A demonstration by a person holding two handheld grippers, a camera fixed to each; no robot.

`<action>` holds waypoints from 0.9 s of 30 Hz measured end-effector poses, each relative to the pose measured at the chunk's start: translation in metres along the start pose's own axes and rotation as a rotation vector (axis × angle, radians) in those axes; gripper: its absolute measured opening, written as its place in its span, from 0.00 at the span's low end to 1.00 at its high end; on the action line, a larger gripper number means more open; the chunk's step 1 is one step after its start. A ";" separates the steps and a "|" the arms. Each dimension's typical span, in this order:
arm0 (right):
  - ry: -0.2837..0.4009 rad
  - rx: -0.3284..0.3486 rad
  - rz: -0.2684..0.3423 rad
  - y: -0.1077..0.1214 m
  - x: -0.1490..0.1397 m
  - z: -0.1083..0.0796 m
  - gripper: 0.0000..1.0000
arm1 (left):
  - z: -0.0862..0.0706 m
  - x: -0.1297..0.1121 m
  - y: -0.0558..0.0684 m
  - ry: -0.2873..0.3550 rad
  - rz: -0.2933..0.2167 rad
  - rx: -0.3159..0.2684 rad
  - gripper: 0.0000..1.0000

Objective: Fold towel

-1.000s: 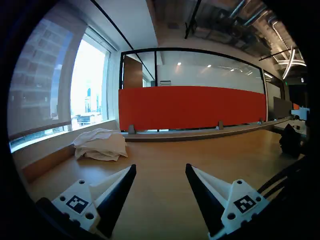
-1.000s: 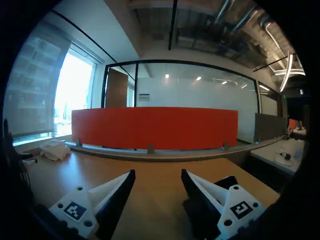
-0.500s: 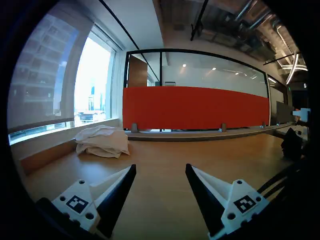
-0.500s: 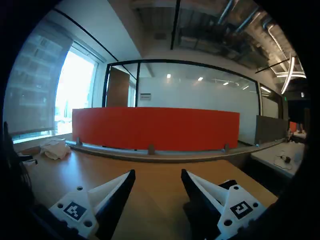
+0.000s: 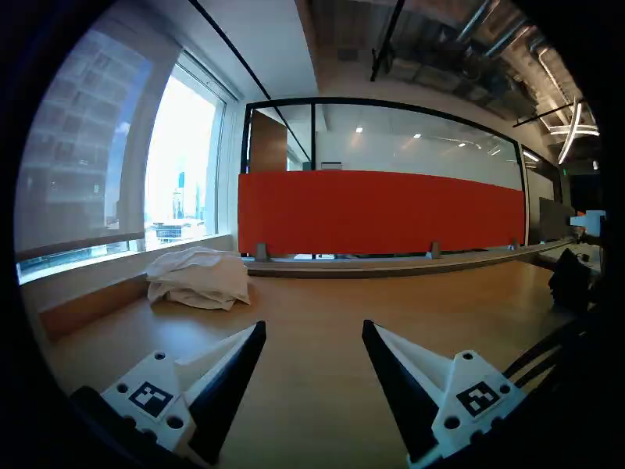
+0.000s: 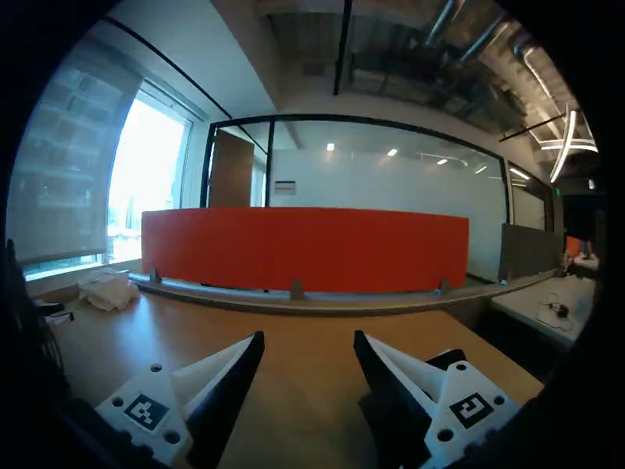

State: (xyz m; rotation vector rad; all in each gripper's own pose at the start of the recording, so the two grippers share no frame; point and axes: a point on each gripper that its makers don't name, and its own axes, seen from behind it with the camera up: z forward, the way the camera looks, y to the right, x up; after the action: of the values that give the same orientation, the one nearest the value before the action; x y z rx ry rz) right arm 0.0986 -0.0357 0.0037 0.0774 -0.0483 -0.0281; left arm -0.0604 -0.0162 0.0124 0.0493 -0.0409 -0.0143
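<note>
In the left gripper view, a bright window (image 5: pixel 176 184) stands at the far left, with a low ledge running beneath it. Just to the right of that ledge the towel (image 5: pixel 199 279) lies in a crumpled white heap on the wooden surface (image 5: pixel 406 301), close to the window side and well apart from either tool. Nearer the camera, the left hand-held gripper (image 5: pixel 313 324) hovers low over the bare wood, its two fingers spread wide with nothing between them. Behind it a red partition (image 5: pixel 383 211) runs across the back edge of the surface, with glass walls above. At the far right a dark object (image 5: pixel 569 280) sits on the wood; what it is cannot be told.

In the right gripper view, the same towel appears small at the far left, near the window. The right hand-held gripper (image 6: pixel 308 334) also has its fingers released and apart, gripping nothing, above the wood. A black shape shows behind its right finger – too hidden to identify. Farther right stands a white desk (image 6: pixel 547 301).
</note>
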 end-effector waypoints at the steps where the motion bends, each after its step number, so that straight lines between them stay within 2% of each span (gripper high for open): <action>1: 0.000 0.000 0.000 0.000 0.000 0.000 0.89 | 0.000 0.000 0.000 -0.001 0.001 0.002 0.91; 9: -0.004 0.006 0.000 -0.003 0.002 0.002 0.88 | 0.001 -0.001 0.002 -0.002 0.007 0.005 0.91; 18: 0.001 0.014 -0.005 -0.009 0.008 0.004 0.88 | 0.002 -0.001 0.007 0.012 0.006 -0.019 0.91; 27: 0.003 0.001 -0.001 -0.001 0.005 0.001 0.89 | -0.002 0.004 0.007 0.043 0.006 -0.024 0.91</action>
State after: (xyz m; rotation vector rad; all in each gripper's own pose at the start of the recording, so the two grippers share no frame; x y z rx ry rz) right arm 0.1030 -0.0373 0.0049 0.0781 -0.0453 -0.0294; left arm -0.0559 -0.0087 0.0111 0.0257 0.0023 -0.0074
